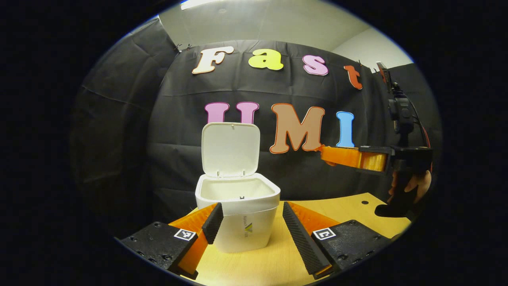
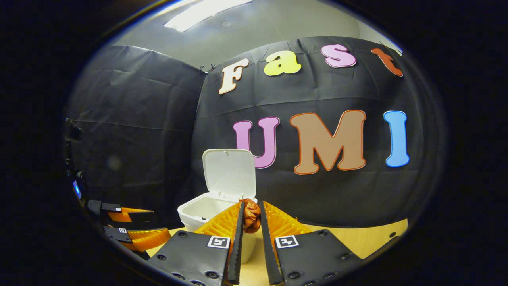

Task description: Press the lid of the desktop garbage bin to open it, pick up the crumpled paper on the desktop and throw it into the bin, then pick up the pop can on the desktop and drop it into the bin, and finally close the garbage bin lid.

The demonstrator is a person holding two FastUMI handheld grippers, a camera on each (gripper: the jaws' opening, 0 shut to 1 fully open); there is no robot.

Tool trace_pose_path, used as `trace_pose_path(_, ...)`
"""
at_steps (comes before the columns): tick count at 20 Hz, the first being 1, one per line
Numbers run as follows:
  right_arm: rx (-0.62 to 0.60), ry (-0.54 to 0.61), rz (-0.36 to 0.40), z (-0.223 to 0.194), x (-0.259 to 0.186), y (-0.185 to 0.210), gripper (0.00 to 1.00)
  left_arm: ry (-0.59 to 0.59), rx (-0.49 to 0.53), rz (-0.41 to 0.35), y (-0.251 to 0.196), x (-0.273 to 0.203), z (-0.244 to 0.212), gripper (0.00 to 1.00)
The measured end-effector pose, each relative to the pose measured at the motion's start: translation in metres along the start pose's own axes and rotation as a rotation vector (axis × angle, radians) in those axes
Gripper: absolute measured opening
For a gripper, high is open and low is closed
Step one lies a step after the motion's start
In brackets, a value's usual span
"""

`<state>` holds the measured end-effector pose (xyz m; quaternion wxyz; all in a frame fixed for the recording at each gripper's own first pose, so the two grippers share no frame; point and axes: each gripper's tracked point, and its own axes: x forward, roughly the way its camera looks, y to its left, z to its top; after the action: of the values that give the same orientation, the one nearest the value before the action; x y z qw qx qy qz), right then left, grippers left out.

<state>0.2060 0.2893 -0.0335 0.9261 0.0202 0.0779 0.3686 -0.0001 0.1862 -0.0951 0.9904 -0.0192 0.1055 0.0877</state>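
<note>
Crumpled orange-brown paper ball (image 2: 251, 215) sits pinched between the fingertips of the right gripper (image 2: 251, 222), both fingers pressed on it, held up in the air. In the right gripper view, the small white plastic desktop bin (image 2: 198, 212) lies at about 10 o'clock from the ball, lower and further off, its hinged white lid (image 2: 229, 172) standing upright at the back, so the mouth is clear. Judgement: the drop needs a carry forward and to the left until the ball is over the opening.

Left gripper (image 1: 252, 224) is spread wide, fingers either side of the bin's front wall, apparently not touching; it is the nearer one.

Hidden: the bin's floor; the ball's lower half behind the fingers. On the pale wooden desktop (image 1: 349, 210), no pop can can be made out.
</note>
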Motion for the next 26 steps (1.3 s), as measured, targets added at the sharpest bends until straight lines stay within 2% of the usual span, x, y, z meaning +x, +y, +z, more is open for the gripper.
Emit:
trace_pose_path(7,0.004,0.103,0.022,-0.033,0.082,0.036,0.29,0.028,-0.026,-0.001,0.040,0.018,-0.013,0.91)
trace_pose_path(12,-0.006,0.171,0.026,-0.059,0.115,0.055,0.28,0.047,-0.039,0.009,0.062,0.020,-0.022,0.92)
trace_pose_path(14,-0.010,0.192,0.028,-0.068,0.117,0.060,0.47,0.055,-0.045,0.008,0.065,0.020,-0.025,0.92)
trace_pose_path(17,-0.002,0.190,0.035,-0.067,0.116,0.063,0.85,0.057,-0.043,0.003,0.062,0.020,-0.026,0.92)
trace_pose_path(18,-0.003,0.178,0.027,-0.063,0.113,0.060,0.89,0.056,-0.042,-0.003,0.058,0.019,-0.026,0.92)
trace_pose_path(19,-0.006,0.157,0.017,-0.056,0.108,0.055,0.98,0.054,-0.040,-0.011,0.053,0.020,-0.025,0.92)
trace_pose_path(26,-0.038,0.018,-0.115,-0.015,0.047,-0.001,0.98,0.039,-0.034,-0.087,0.002,0.022,-0.022,0.92)
